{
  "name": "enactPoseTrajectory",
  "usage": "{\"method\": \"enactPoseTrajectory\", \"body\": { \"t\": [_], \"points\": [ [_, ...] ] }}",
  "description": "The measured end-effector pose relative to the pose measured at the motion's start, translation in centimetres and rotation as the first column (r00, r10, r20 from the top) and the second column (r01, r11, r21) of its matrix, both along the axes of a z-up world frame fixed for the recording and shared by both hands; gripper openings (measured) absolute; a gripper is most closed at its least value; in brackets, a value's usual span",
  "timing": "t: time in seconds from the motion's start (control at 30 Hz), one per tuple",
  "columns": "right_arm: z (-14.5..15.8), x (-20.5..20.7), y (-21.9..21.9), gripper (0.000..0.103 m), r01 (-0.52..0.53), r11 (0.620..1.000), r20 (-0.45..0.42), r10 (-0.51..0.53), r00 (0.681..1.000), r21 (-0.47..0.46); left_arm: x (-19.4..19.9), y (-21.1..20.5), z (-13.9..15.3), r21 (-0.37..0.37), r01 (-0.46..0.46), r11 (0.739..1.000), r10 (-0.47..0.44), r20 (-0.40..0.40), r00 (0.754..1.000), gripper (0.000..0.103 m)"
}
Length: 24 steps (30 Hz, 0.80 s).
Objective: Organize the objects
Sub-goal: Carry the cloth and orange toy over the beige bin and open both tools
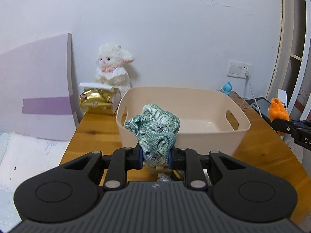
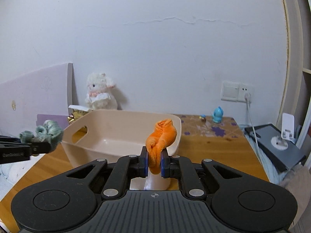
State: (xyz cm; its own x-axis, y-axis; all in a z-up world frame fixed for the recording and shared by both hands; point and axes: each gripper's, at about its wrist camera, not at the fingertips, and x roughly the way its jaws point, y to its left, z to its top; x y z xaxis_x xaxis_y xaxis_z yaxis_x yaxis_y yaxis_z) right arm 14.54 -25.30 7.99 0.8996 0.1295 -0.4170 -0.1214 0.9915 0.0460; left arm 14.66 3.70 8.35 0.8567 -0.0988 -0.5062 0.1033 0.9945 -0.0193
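Fingers [image 1: 139,158] of the left gripper [image 1: 155,158] are pinching one crumpled green woven cloth [image 1: 155,128] just before the single beige plastic basket [image 1: 213,99]. Right gripper [image 2: 154,164] is clamping one soft orange cloth [image 2: 161,137] at that basket's near rim, above the wooden counter [image 2: 210,147]. One fluffy white lamb toy [image 1: 113,66] is sitting behind the basket.

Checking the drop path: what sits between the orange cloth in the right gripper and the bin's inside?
Only the beige bin's near rim; the orange cloth in the right gripper has nothing else ahead, in the right wrist view.

Wooden table [image 1: 93,128] bearing beige basket [image 1: 241,134]
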Motion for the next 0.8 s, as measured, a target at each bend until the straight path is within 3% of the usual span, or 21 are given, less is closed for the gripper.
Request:
{"method": "enactPoseTrajectory", "body": {
  "t": [0.4, 0.7, 0.8],
  "points": [
    [0.2, 6.5, 2.1, 0.011, -0.01, 0.998, -0.011, 0.01, 1.0, -0.063, 8.7, -3.2, -1.7, 0.033, 0.015, 0.999, -0.013, -0.052, 0.999, 0.025],
    [-3.3, 12.8, 2.5, 0.012, -0.007, 0.996, -0.15, -0.005, 0.989, -0.085, 14.6, -3.3, -5.6, 0.04, 0.0, 0.999, 0.007, -0.172, 0.985, 0.026],
    [-4.3, 13.4, 2.7, 0.014, -0.017, 0.996, -0.186, 0.001, 0.983, -0.088, 14.8, -3.2, -6.1, 0.059, 0.009, 0.998, 0.0, -0.164, 0.987, 0.034]
  ]
}}
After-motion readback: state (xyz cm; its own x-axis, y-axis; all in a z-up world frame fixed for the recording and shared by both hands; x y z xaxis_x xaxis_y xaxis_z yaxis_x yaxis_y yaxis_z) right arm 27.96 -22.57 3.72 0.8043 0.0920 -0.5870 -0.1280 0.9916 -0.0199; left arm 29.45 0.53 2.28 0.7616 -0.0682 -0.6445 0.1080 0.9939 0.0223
